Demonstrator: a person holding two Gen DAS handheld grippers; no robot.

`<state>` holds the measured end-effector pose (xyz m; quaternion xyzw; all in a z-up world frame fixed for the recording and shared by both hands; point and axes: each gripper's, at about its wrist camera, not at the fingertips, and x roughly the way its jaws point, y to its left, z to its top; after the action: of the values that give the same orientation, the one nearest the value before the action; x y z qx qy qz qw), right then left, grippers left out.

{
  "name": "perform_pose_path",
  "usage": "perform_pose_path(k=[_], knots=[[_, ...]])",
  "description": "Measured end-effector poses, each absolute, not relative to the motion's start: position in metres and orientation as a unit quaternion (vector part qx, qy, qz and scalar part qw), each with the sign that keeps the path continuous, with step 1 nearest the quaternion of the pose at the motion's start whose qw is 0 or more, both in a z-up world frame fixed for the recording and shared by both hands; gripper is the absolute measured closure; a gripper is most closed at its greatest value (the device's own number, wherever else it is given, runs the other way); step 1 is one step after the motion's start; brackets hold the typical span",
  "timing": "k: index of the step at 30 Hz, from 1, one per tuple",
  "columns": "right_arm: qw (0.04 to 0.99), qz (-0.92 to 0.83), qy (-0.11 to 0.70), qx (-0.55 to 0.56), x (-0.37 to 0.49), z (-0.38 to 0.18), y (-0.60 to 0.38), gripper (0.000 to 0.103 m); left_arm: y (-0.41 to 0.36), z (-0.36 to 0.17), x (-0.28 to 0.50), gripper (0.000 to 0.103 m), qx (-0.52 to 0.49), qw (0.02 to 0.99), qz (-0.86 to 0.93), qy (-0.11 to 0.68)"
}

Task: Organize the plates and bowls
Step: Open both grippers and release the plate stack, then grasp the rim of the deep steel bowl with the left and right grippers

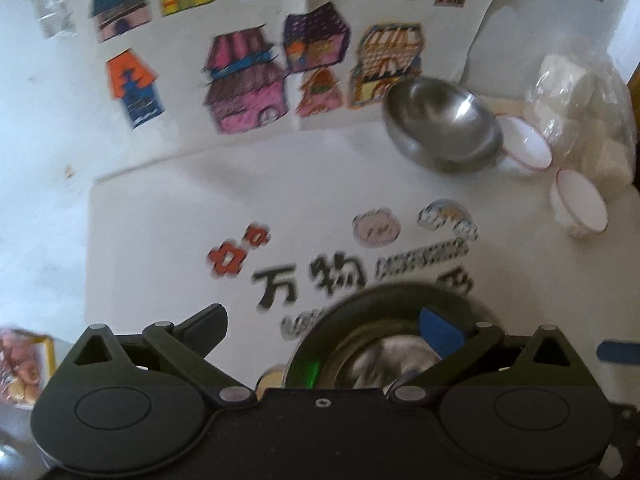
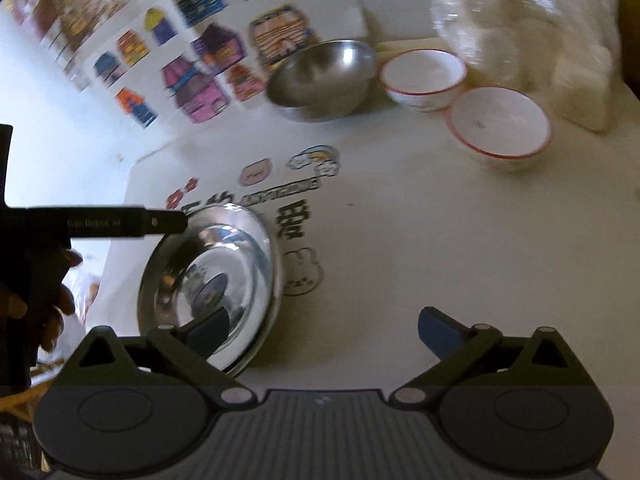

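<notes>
A shiny steel plate (image 2: pixel 224 272) lies on the white table; in the left wrist view it (image 1: pixel 372 344) sits right under my open left gripper (image 1: pixel 324 328), between the fingers, untouched as far as I can tell. A steel bowl (image 1: pixel 444 124) (image 2: pixel 324 80) stands at the back. Two white bowls with red rims stand to its right, one nearer the back (image 2: pixel 424 74) (image 1: pixel 524 144) and one closer (image 2: pixel 500 124) (image 1: pixel 580 204). My right gripper (image 2: pixel 324 332) is open and empty, just right of the plate. The left gripper's body (image 2: pixel 104 222) hovers over the plate's far left rim.
Paper sheets with coloured house drawings (image 1: pixel 248 80) and a sheet with printed characters and stickers (image 2: pixel 296 200) cover the table. A clear plastic bag of white items (image 2: pixel 532 32) sits at the back right. A snack packet (image 1: pixel 20 364) lies at the left.
</notes>
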<state>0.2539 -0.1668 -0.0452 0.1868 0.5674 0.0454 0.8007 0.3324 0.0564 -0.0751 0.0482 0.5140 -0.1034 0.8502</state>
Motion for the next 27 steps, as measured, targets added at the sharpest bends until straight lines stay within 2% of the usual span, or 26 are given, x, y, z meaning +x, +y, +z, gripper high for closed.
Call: perform_pose_path(k=[11,20,23,27], knots=[[0.806,-0.029,0.545,0.230,0.285,-0.055,-0.188,0.000,0.031,-0.076,0.413,0.001,0.028,0.867,-0.163,0.470],[0.819,-0.042,0.511,0.257,0.349,-0.060,-0.181,0.001,0.016,-0.091,0.473,0.001,-0.012,0.854,-0.168,0.492],[0.823,-0.054,0.504,0.258,0.367,-0.064,-0.178,0.005,0.009,-0.096,0.481,0.001,-0.001,0.852,-0.167,0.496],[0.818,-0.063,0.506,0.266,0.383,-0.074,-0.176,0.018,0.001,-0.101,0.489,0.001,0.011,0.850,-0.162,0.500]])
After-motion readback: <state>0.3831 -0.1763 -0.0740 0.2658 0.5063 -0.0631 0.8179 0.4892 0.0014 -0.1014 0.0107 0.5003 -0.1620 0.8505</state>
